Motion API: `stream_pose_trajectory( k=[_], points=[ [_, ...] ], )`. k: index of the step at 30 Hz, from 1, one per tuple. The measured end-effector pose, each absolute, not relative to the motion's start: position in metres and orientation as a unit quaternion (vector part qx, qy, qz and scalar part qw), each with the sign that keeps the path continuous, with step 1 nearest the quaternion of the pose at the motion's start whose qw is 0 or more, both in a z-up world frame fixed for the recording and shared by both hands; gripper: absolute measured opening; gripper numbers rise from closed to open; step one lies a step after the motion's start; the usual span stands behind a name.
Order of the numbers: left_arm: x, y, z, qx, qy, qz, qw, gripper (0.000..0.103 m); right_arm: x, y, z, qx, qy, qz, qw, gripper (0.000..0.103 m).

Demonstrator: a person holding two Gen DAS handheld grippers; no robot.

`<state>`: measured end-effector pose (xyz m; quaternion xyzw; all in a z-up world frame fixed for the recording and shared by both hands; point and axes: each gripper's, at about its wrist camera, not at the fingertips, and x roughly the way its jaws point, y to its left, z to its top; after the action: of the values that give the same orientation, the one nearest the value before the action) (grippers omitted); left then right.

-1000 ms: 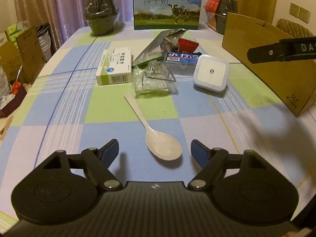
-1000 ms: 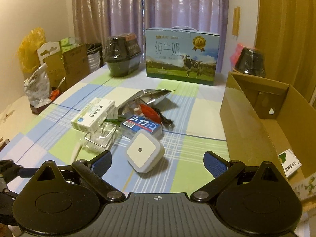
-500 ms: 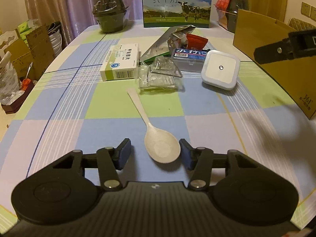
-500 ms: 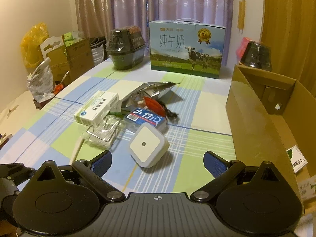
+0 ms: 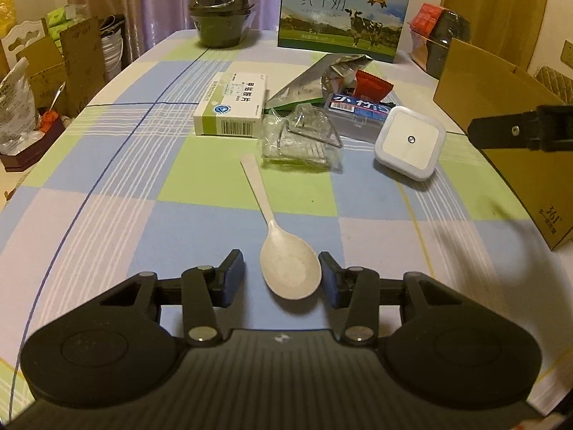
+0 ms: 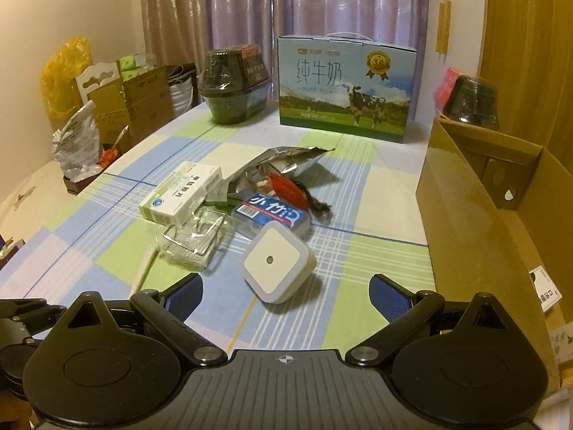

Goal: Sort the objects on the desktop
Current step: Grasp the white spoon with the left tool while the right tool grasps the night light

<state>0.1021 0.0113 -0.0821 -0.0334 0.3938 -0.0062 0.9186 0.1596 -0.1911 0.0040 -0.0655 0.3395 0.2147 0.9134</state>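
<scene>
On the table (image 5: 107, 222), I'm bracketing the pale plastic spoon (image 5: 286, 261) bowl with my left hand-held gripper (image 5: 281, 268), pads apart, not yet clamping. Light, stiff, slick; bowl edges seem best. Right hand-held gripper (image 6: 284, 292) is hovering, spread wide.

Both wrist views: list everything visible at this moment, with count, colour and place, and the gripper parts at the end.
spoon: 1, cream, tablecloth, bowl between left fingers
night light: 1, white square, ahead of right gripper
clear plastic packaging: 1, transparent, beyond spoon handle
medicine box: 1, white and green, left of the pile
blue-label case: 1, blue and grey, behind night light
foil bag: 1, silver, mid-table
red packet: 1, red, by foil bag
milk carton: 1, blue and green, far edge
dark wrapped tubs: at least 2, far left and far right
cardboard box: 1, brown, right side
left gripper: open around the spoon bowl
right gripper: open, empty
</scene>
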Motion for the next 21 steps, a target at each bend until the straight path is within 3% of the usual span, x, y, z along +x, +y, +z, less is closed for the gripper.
stream_pose_trajectory(
  k=[11, 15, 21],
  points=[
    [0.100, 0.001, -0.083, -0.033, 0.385, 0.009, 0.922, 0.040, 0.169, -0.179, -0.001, -0.081, 0.342, 0.226, 0.909, 0.097],
    [0.100, -0.001, -0.084, -0.023, 0.384, 0.018, 0.923, 0.028, 0.173, -0.176, -0.002, -0.082, 0.342, 0.230, 0.907, 0.097],
    [0.097, 0.000, -0.084, -0.026, 0.380, 0.019, 0.924, 0.027, 0.174, -0.175, -0.001, -0.080, 0.341, 0.232, 0.907, 0.097]
  ],
)
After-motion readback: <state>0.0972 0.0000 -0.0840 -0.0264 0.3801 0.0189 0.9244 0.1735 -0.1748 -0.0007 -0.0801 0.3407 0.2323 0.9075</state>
